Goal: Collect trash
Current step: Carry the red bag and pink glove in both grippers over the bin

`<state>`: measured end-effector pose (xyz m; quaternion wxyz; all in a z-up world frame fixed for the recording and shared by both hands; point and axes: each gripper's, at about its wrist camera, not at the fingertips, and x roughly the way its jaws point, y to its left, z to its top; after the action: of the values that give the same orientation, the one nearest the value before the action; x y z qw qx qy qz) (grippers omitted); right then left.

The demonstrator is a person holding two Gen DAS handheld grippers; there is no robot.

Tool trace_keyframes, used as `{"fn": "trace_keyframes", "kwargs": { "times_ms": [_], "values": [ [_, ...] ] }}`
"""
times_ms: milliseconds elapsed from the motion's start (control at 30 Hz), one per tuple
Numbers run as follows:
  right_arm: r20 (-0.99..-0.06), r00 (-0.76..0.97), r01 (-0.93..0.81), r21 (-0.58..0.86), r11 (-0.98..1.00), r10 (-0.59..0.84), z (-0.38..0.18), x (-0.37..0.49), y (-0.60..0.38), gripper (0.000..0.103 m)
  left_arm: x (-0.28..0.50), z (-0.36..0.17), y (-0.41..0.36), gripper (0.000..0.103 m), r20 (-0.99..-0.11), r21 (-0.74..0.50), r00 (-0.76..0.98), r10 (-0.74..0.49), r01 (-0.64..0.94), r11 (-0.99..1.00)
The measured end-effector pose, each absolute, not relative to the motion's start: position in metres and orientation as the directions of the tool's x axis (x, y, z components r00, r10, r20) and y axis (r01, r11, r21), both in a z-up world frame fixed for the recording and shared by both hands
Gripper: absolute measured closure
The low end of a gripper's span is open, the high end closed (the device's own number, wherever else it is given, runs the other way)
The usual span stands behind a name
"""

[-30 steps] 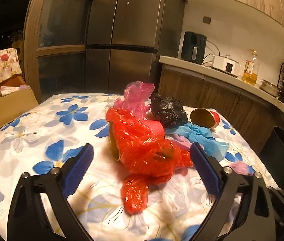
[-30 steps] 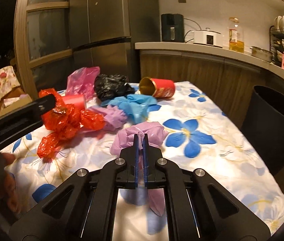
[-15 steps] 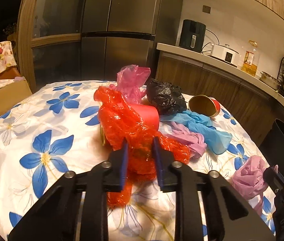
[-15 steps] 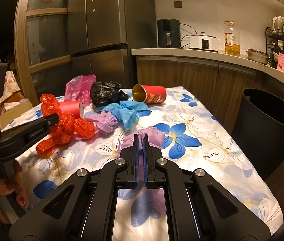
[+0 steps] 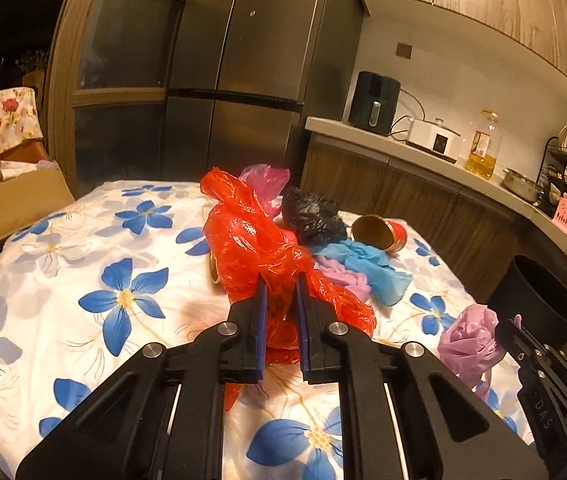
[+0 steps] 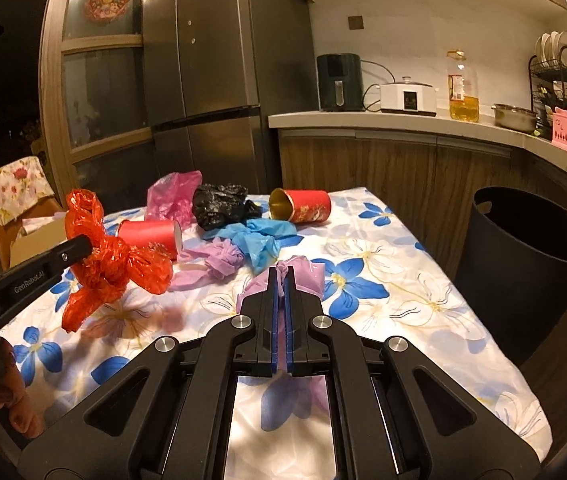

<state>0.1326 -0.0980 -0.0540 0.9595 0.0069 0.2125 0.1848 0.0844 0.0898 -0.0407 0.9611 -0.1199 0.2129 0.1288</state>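
Observation:
My left gripper [image 5: 280,286] is shut on a crumpled red plastic bag [image 5: 251,240] and holds it lifted above the table; it also shows in the right wrist view [image 6: 111,260]. My right gripper [image 6: 282,276] is shut on a lilac plastic bag [image 6: 303,280], held over the table's near right side; this bag shows in the left wrist view [image 5: 467,344]. More trash lies on the floral tablecloth [image 6: 403,280]: a pink bag [image 6: 173,196], a black bag [image 6: 221,204], a blue bag [image 6: 259,236], another lilac bag [image 6: 221,258] and two red cups [image 6: 301,206] [image 6: 151,234] on their sides.
A black trash bin [image 6: 523,264] stands on the floor to the right of the table. A kitchen counter [image 6: 403,120] with appliances runs behind. A fridge [image 6: 211,60] is at the back. A chair with a cardboard box [image 5: 15,200] stands left of the table.
My left gripper closed on the red bag and lifted it off the table. My right gripper rose with the lilac bag held shut.

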Motion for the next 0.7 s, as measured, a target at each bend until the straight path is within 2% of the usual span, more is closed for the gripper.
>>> {"fn": "trace_keyframes", "kwargs": {
  "times_ms": [700],
  "values": [
    [-0.348,0.889,-0.277,0.111,0.954,0.298,-0.027,0.13,-0.159,0.101,0.104,-0.021,0.01,0.09,-0.404,-0.129,0.911,0.084,-0.147,0.981]
  ]
}}
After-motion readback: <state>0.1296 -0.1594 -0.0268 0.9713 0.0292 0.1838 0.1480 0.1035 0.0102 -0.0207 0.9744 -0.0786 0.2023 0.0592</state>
